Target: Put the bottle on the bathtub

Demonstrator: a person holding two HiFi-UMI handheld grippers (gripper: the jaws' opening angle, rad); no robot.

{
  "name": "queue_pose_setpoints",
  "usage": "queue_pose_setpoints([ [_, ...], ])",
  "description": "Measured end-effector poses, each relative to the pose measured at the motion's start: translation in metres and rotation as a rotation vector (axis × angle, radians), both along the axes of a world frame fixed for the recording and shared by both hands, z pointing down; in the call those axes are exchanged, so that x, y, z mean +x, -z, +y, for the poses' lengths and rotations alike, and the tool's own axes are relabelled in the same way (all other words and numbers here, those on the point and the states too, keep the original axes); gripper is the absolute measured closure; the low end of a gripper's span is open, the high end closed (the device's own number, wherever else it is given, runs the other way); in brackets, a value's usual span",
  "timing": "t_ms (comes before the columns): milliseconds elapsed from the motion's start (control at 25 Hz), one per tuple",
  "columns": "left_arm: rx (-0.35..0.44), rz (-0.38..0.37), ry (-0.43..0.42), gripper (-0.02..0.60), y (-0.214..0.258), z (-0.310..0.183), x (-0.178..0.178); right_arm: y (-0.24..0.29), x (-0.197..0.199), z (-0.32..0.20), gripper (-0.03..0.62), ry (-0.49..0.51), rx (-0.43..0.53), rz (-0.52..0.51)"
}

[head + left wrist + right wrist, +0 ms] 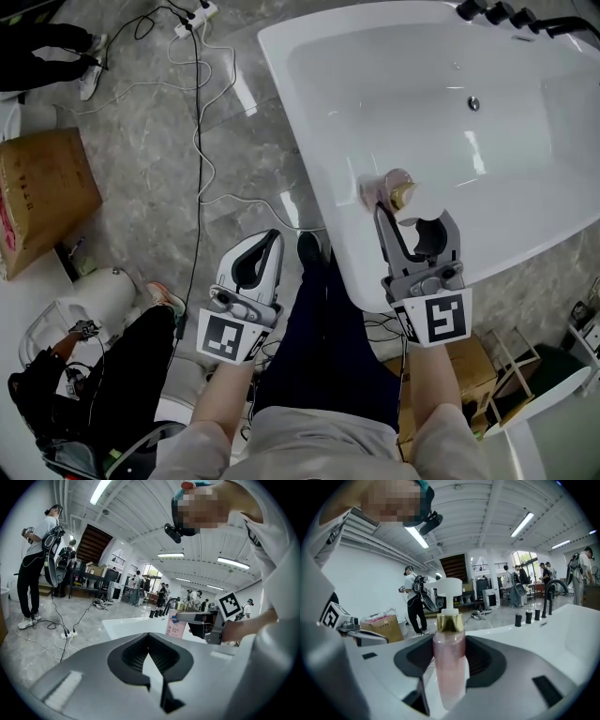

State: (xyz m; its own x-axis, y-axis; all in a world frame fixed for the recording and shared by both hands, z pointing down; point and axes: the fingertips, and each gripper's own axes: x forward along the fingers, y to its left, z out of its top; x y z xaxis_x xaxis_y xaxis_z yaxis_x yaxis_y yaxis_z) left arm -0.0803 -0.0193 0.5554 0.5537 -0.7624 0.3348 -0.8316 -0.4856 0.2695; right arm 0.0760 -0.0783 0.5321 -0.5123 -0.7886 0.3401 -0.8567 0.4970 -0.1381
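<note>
Label (177, 629): pale pink panel on the bottle (394, 190), blue shield badge at its top; characters beneath too small to read.
Bottle contents: pale pink liquid in a clear body, under a gold collar and white pump head.
Bottle position: upright at the near rim of the bathtub (309, 141), between the right gripper's jaws.
Right gripper (417, 217): released, jaws spread wide, a gap on each side of the bottle.
Left gripper (270, 242): clenched on nothing, over the floor (141, 112) beside the tub, well apart from the bottle.
Marker cubes (441, 319): black-and-white square patterns, no lettering.
Cardboard box (42, 192): on the floor at far left, red print on one face, unreadable.
Bathtub fittings: drain (473, 103) in the white basin, black taps (497, 12) at the far corner.
</note>
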Motion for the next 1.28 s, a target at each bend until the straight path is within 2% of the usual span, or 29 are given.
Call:
queue_pose_setpoints([
  [320, -0.026, 0.013, 0.017, 0.572, -0.014, 0.002, -0.010, -0.028, -0.022, -0.079, 0.387, 0.002, 0.035, 0.012],
  [440, -0.042, -0.003, 0.026, 0.572, -0.025, 0.004, -0.017, -0.030, -0.031, -0.114, 0.387, 0.018, 0.061, 0.024],
  [560, -0.052, 0.001, 0.065, 0.572, -0.028, 0.000, -0.030, -0.033, -0.039, -0.148, 0.387, 0.041, 0.079, 0.042],
  [640, -0.031, 0.011, 0.084, 0.572, -0.021, -0.006, -0.037, -0.035, -0.043, -0.172, 0.387, 0.044, 0.095, 0.046],
  [840, 0.001, -0.080, 0.069, 0.572, -0.024, -0.011, -0.043, -0.040, -0.050, -0.235, 0.388, 0.015, 0.108, 0.013],
  [1080, -0.015, -0.048, 0.059, 0.572, -0.028, -0.005, -0.042, -0.033, -0.058, -0.293, 0.388, 0.009, 0.134, 0.032],
  [1200, 0.046, -0.039, 0.052, 0.572, -0.019, -0.009, -0.042, -0.041, -0.058, -0.315, 0.388, -0.005, 0.127, 0.062],
  [1280, 0.058, -0.042, 0.048, 0.572, -0.016, -0.010, -0.042, -0.042, -0.057, -0.327, 0.388, -0.016, 0.130, 0.064],
])
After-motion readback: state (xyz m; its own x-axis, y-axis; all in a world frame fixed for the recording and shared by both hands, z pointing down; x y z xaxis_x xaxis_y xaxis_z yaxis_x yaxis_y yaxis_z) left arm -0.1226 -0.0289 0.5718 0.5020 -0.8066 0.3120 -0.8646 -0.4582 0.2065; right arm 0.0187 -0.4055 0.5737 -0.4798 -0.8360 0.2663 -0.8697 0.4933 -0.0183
